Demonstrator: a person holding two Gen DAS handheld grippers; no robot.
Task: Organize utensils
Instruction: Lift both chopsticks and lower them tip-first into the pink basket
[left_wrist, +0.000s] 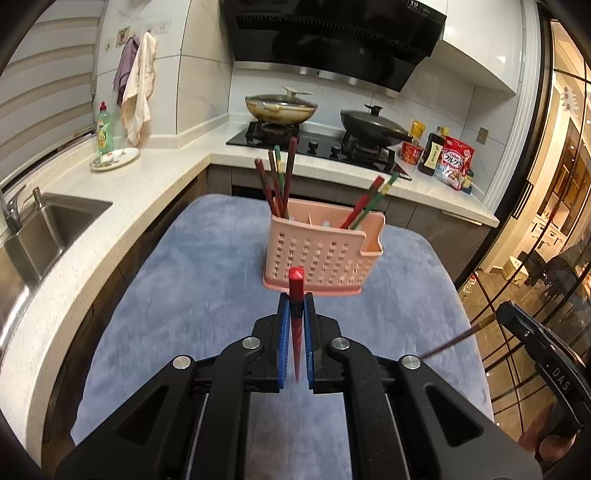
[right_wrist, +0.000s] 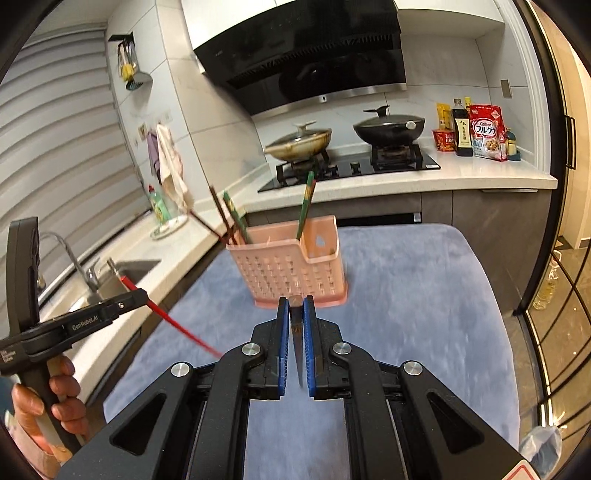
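A pink perforated utensil holder (left_wrist: 321, 254) (right_wrist: 291, 267) stands on the blue cloth-covered table (left_wrist: 184, 280) (right_wrist: 406, 295). Several red, brown and green chopsticks (left_wrist: 279, 177) (right_wrist: 232, 221) lean in its compartments. My left gripper (left_wrist: 296, 306) (right_wrist: 142, 295) is shut on a red chopstick (left_wrist: 296, 295) (right_wrist: 177, 325), raised above the cloth just short of the holder. My right gripper (right_wrist: 295, 308) is shut on a dark brown chopstick (right_wrist: 296, 332) (left_wrist: 454, 339), also held above the cloth in front of the holder. A hand (right_wrist: 40, 402) grips the left gripper's handle.
A white counter (left_wrist: 110, 229) with a steel sink (left_wrist: 44, 229) runs along the left. Behind the table a stove (left_wrist: 317, 144) carries two lidded pans (left_wrist: 280, 107), with bottles and food packets (left_wrist: 447, 158) at its right. A glass door (left_wrist: 535, 221) is on the right.
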